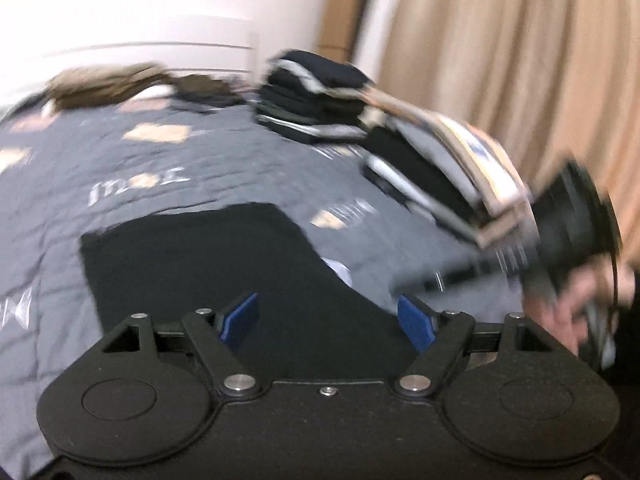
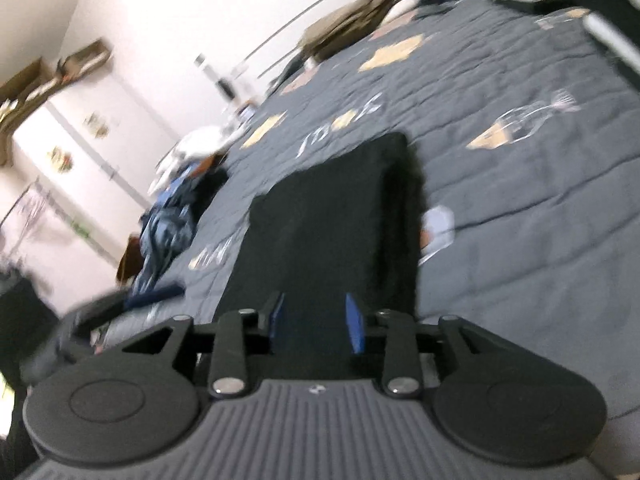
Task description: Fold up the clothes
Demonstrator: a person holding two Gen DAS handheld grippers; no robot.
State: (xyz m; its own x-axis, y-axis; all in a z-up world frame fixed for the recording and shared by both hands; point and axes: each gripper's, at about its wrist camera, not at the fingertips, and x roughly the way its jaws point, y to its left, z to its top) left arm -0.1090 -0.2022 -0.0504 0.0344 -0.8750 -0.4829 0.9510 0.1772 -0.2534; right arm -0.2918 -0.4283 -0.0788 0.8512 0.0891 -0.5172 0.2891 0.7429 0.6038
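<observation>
A black folded garment (image 1: 208,264) lies flat on the grey bedspread (image 1: 160,168). My left gripper (image 1: 326,322) hovers over its near edge, blue pads apart, open and empty. In the right wrist view the same black garment (image 2: 336,220) stretches away as a long rectangle. My right gripper (image 2: 318,324) is over its near end, pads apart, open, nothing between them. The right gripper's body and the hand on it show blurred at the right of the left wrist view (image 1: 568,240). Both views are motion-blurred.
A stack of folded dark and striped clothes (image 1: 320,96) sits at the bed's far side, a brown garment (image 1: 104,84) at the far edge. A blue crumpled garment (image 2: 168,224) lies at the bed's left edge. A beige curtain (image 1: 520,40) hangs right; white wall and wardrobe (image 2: 80,120) behind.
</observation>
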